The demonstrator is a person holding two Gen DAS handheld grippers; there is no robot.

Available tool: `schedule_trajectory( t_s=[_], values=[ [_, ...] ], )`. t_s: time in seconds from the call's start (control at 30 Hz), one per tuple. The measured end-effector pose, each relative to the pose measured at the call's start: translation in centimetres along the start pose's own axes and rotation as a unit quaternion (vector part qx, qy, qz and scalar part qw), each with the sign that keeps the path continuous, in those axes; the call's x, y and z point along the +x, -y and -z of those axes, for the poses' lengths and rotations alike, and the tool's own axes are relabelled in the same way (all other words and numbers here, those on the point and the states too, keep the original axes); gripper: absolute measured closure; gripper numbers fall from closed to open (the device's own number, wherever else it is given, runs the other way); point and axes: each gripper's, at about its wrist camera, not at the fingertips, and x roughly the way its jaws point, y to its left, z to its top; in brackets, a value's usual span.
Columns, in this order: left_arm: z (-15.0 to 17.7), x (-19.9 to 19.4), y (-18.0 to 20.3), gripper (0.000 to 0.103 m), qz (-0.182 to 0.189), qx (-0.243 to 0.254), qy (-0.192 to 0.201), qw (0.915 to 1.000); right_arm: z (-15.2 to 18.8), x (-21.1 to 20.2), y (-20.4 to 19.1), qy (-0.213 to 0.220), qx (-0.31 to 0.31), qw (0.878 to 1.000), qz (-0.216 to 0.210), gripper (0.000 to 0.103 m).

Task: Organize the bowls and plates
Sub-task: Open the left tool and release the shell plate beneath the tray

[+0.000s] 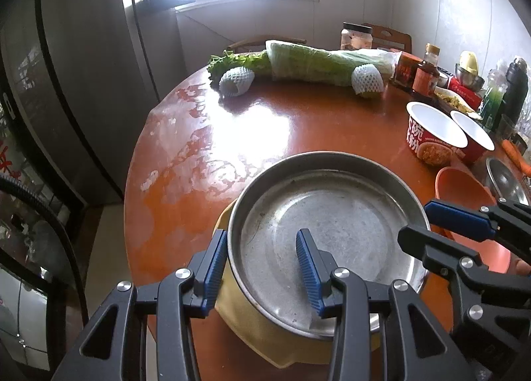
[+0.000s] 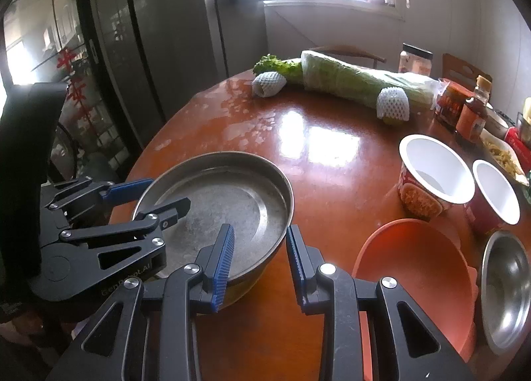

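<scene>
A round steel pan (image 1: pixel 332 231) lies over a yellow dish (image 1: pixel 252 334) at the near edge of the red-brown table (image 2: pixel 332 149); whether it rests on the dish I cannot tell. My left gripper (image 1: pixel 262 235) is shut on the pan's left rim, one pad outside the wall and one inside. From the other side, my right gripper (image 2: pixel 259 229) is shut on the right rim of the pan (image 2: pixel 225 202) in the same way. Each gripper shows in the other's view: the right gripper (image 1: pixel 415 222) and the left gripper (image 2: pixel 169 192).
An orange bowl (image 2: pixel 415 265) and a small steel bowl (image 2: pixel 507 281) sit right of the pan. Behind them stand two red paper cups (image 2: pixel 434 168). A wrapped cabbage (image 2: pixel 348 82), jars and bottles line the table's far side. A dark fridge (image 1: pixel 83 82) stands at the left.
</scene>
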Motion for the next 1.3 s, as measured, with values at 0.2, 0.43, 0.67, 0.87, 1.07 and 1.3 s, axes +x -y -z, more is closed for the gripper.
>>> schedule_trajectory(
  t_s=[0.2, 0.43, 0.67, 0.87, 1.07, 1.3],
  values=[
    [0.4, 0.2, -0.1, 0.06, -0.001, 0.001, -0.004, 1.0, 0.2, 0.5, -0.2, -0.004, -0.004, 1.0, 0.002, 0.069],
    [0.6, 0.5, -0.4, 0.06, -0.001, -0.001, -0.008, 1.0, 0.3, 0.8, -0.5, -0.004, -0.007, 1.0, 0.0, 0.069],
    [0.7, 0.2, -0.7, 0.06, 0.004, -0.006, -0.007, 0.9999, 0.5, 0.8, -0.6, -0.006, -0.004, 1.0, -0.005, 0.069],
    [0.7, -0.6, -0.6, 0.06, 0.005, -0.004, 0.002, 1.0, 0.6, 0.4, -1.0, -0.001, -0.003, 1.0, -0.013, 0.069],
    [0.5, -1.7, -0.3, 0.059, 0.009, -0.003, 0.014, 0.9999, 0.7, -0.4, -0.8, 0.009, 0.001, 1.0, -0.009, 0.069],
    [0.1, -3.3, 0.4, 0.054, 0.014, -0.006, 0.032, 0.9994, 1.0, -2.3, -0.2, 0.03, 0.013, 0.999, -0.006, 0.069]
  ],
)
